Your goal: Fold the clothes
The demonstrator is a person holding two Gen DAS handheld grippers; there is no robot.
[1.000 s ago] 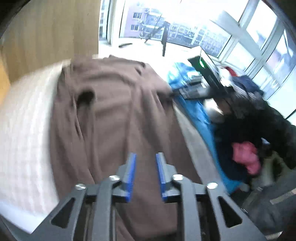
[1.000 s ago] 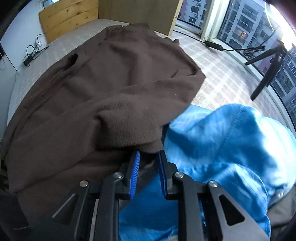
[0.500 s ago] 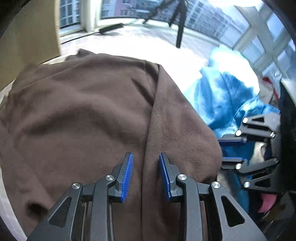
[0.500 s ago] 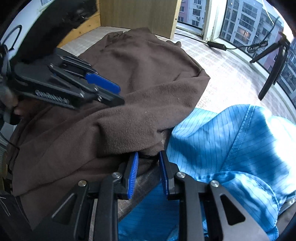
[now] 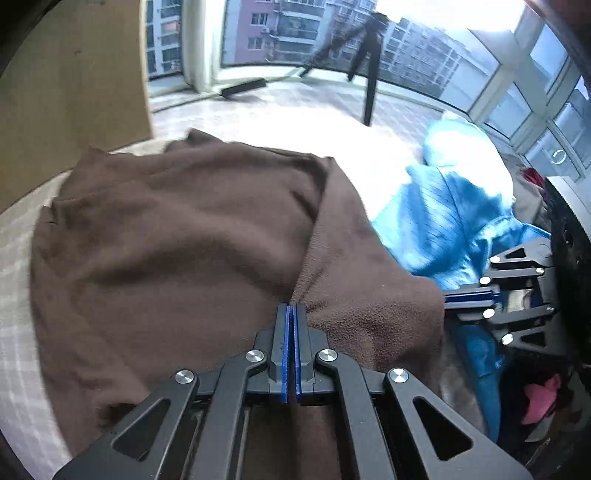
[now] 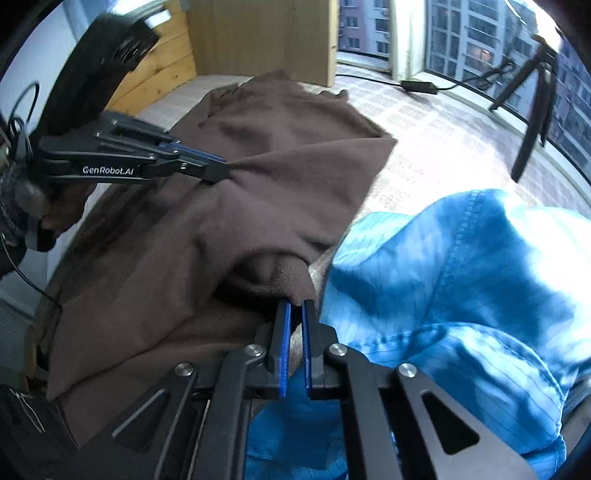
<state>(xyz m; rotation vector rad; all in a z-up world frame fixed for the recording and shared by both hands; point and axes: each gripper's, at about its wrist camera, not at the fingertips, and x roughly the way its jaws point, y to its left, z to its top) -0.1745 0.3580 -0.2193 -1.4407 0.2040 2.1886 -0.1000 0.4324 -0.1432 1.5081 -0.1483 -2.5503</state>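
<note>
Your left gripper [image 5: 291, 308] is pressed fully together, its blue pads [image 5: 283, 343] meeting with a ridge of the brown fleece garment [image 5: 177, 236] nipped between their tips. The cloth puckers into a crease that runs away from the pinch toward the garment's far edge. From the right wrist camera the same gripper [image 6: 218, 170] reaches in from the left side, and the fleece is drawn into a taut peak at its tips.

Your right gripper [image 6: 295, 306] is nearly closed, with only a narrow gap between its blue pads [image 6: 283, 347]. A folded brown corner of the fleece hangs down into that gap and is held there. In the left wrist camera this gripper [image 5: 448, 299] sits at the right side, its tips at the garment's right edge.

The brown garment lies spread over the bed [image 5: 22, 280], which has a pale checked cover. It takes up most of the near and middle part of the bed, rumpled, with its far edge close to a light wooden panel [image 6: 258, 33].

A blue striped garment [image 6: 461, 288] lies crumpled just beside the brown one on its right, the two touching near your right gripper. Beyond it, at the bed's right edge, is a dark heap of clothes with something pink [image 5: 541, 402] in it.

At the far side of the bed black tripod legs [image 5: 371, 62] stand before large windows [image 5: 424, 62] with apartment blocks outside.
</note>
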